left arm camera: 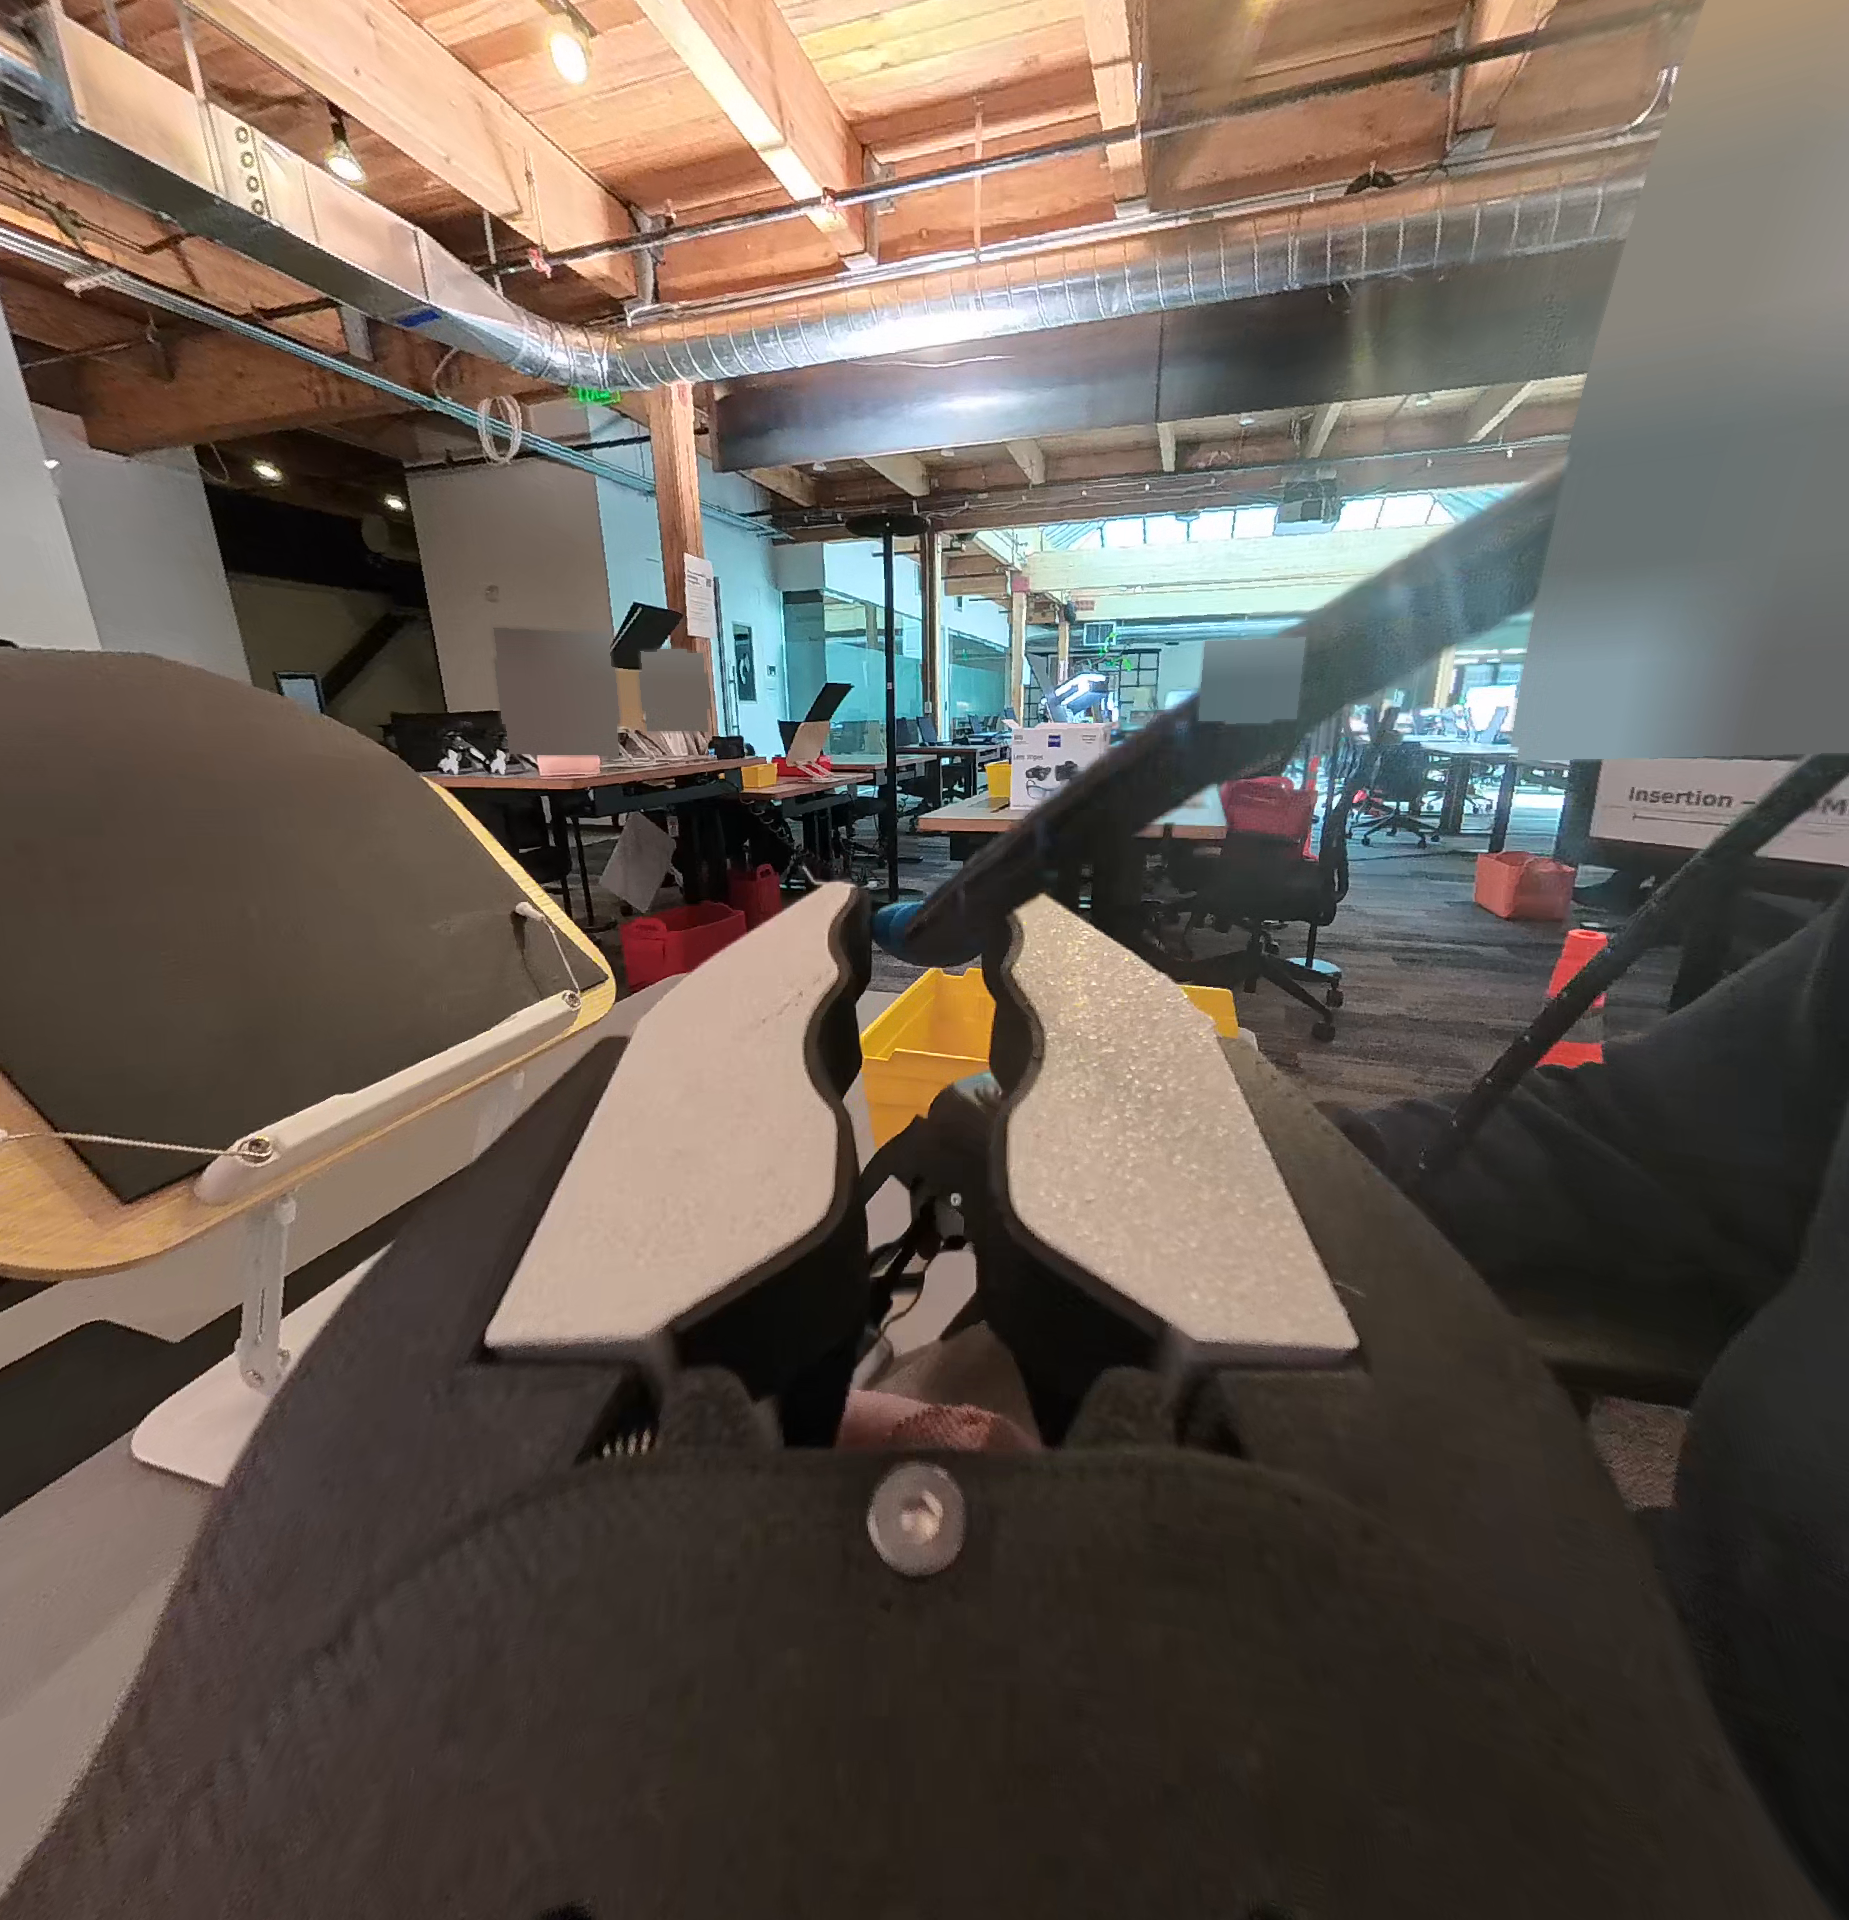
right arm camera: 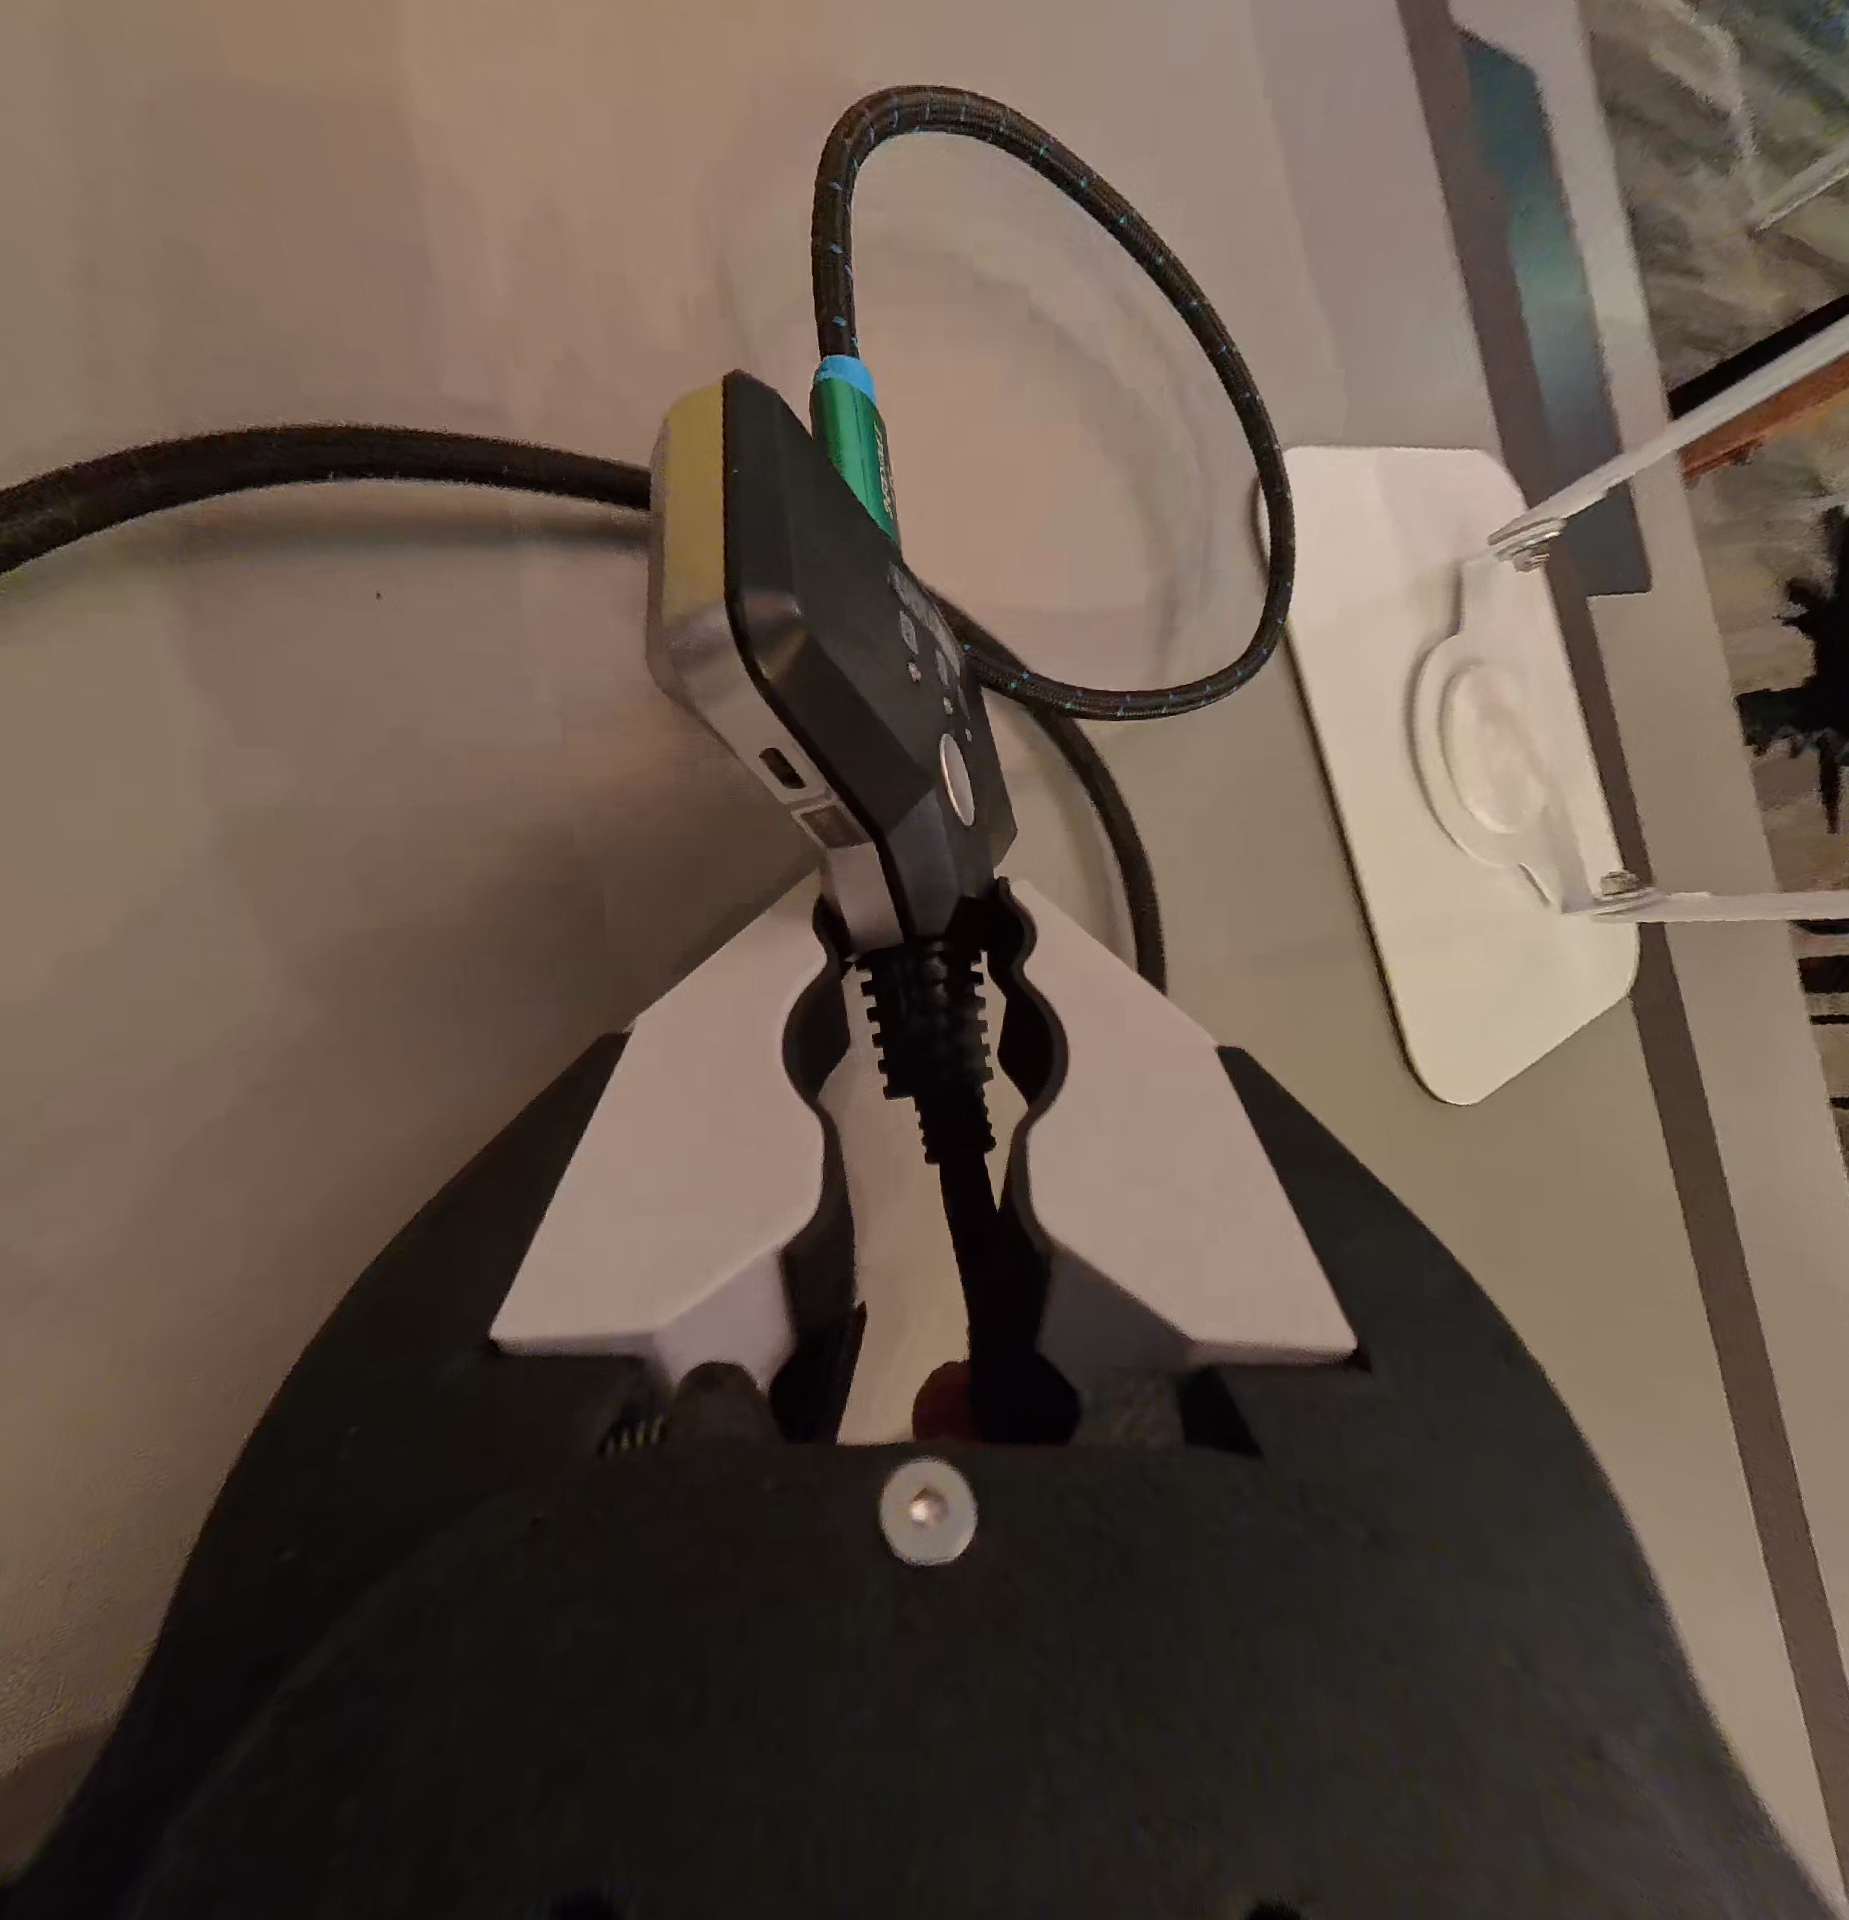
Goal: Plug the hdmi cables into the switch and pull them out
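Your left gripper (left arm camera: 925,940): tip contact with blurred dark cable (left arm camera: 1211,727) unclear. Switch (right arm camera: 847,644) far side hidden; thick cable (right arm camera: 276,468) cut off at frame edge.

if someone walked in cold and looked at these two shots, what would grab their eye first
Probably the dark HDMI switch at centre of the right wrist view, tilted on edge, with a green-ended braided cable looping from its far end. The right hand-held gripper clamps a ribbed black connector at its near end. In the left view, the left hand-held gripper pinches a dark cable.
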The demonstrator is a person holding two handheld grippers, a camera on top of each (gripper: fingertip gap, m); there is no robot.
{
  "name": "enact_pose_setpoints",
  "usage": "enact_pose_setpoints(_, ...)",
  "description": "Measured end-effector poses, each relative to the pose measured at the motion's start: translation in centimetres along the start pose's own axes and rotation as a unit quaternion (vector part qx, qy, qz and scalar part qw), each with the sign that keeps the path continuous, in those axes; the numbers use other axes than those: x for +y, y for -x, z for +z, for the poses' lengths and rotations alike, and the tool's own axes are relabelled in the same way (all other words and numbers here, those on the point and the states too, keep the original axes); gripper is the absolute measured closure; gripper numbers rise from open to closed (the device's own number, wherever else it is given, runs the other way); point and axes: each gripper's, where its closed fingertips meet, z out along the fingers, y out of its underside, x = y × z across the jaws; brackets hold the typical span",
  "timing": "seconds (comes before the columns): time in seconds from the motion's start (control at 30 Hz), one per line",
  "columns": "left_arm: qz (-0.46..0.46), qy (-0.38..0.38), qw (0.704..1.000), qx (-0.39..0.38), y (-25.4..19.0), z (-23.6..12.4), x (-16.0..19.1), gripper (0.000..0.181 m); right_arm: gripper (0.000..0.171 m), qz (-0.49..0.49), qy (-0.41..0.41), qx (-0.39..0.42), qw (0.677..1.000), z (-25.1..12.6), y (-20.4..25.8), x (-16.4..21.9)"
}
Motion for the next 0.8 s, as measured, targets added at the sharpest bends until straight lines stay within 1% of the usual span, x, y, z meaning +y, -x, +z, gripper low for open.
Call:
enact_pose_setpoints(0.2,-0.018,0.011,1.0,-0.008,0.4,0.4,1.2,0.161,0.148,0.004,-0.085,0.031,0.996,-2.8,-1.9,-2.6)
enact_pose_setpoints(0.3,-0.038,0.014,0.999,-0.01,0.5,0.8,2.1,0.162,0.149,-0.003,-0.124,0.06,0.991,-4.7,-3.1,-4.2)
enact_pose_setpoints(0.57,-0.089,0.024,0.996,0.012,-1.3,2.8,5.0,0.162,0.148,-0.069,-0.202,0.137,0.967,-10.5,-5.2,-9.4)
enact_pose_setpoints(0.7,-0.112,-0.004,0.994,0.013,-1.7,3.3,4.7,0.162,0.149,-0.088,-0.238,0.143,0.956,-12.5,-4.7,-12.1)
enact_pose_setpoints(0.8,-0.117,-0.019,0.993,0.01,-1.9,3.5,4.1,0.163,0.149,-0.088,-0.245,0.136,0.956,-12.7,-4.3,-13.1)
